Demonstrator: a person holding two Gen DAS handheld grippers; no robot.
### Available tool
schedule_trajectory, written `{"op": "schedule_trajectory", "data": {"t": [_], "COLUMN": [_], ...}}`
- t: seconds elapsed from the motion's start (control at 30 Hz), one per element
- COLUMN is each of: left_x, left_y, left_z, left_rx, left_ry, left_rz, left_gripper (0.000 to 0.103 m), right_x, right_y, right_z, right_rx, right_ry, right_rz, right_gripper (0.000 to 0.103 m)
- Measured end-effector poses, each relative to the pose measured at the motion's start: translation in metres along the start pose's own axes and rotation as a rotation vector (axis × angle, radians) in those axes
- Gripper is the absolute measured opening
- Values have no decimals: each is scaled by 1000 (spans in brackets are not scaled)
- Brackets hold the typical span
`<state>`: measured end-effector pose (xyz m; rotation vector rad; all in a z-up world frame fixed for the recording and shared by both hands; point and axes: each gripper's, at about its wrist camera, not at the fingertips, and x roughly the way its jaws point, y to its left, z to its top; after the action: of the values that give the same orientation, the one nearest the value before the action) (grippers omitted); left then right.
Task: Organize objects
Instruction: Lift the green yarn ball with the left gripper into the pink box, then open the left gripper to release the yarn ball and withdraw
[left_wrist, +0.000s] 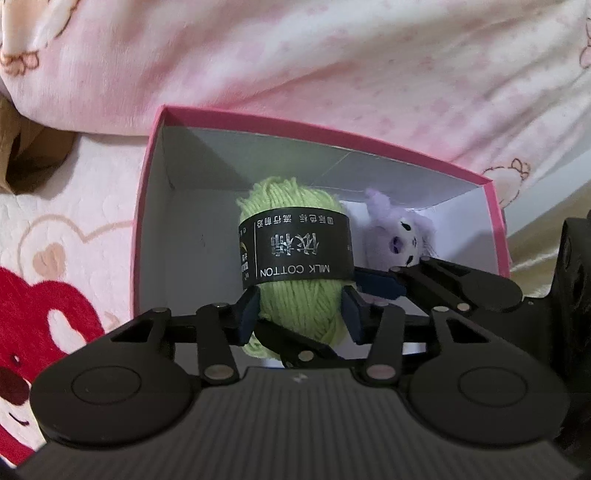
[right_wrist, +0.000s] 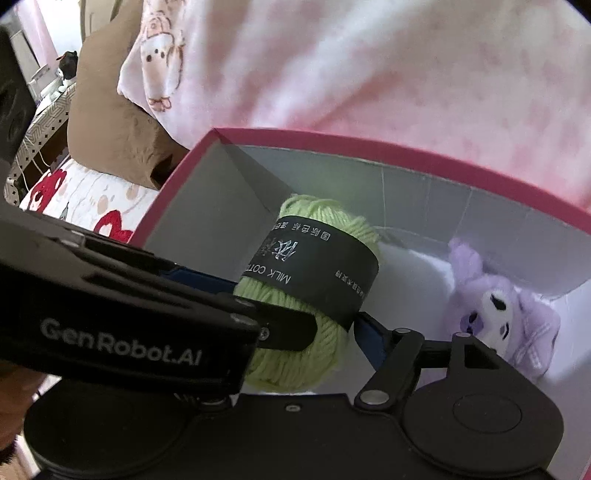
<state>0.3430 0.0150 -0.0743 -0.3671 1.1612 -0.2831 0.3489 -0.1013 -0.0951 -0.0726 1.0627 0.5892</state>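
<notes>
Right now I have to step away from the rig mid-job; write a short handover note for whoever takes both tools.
Left tool: shut on the green yarn skein, pads on its lower half, below the black MILK COTTON band.
Right tool: beside the left one at the same skein, straddling it; whether its pads press cannot be told.
Things: the skein is low inside the pink box, not released. The purple plush toy already lies in the box, to the skein's right.
Done: plush boxed. Left: set the skein down, open both tools, withdraw.
</notes>
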Motion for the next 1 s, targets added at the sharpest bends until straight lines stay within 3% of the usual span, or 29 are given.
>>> {"op": "schedule_trajectory", "data": {"t": [0.27,0.3,0.33,0.5,0.8,1.0], "left_x": [2,2,1,-10,-22,-27], "left_y": [1,1,2,-4,-4,0], "left_z": [-9,-9,-10,-13,-11,-12], "left_rx": [-33,-41,-50,-33,-47,-65], "left_ry": [-19,-23,-25,-55,-120,-129], "left_rz": [51,56,67,111,120,133], "left_gripper": [43,43,43,41,41,43], "right_x": [-10,-8,-5,-3,-1,-11], "right_y": [7,8,9,23,18,25], "right_z": [-13,-14,-15,-15,-13,-19], "right_rx": [-29,-37,-45,-82,19,-18], "right_ry": [-13,-12,-8,-51,-90,-107], "right_rz": [14,1,-20,-29,43,38], "right_gripper": [77,67,63,53,53,58]}}
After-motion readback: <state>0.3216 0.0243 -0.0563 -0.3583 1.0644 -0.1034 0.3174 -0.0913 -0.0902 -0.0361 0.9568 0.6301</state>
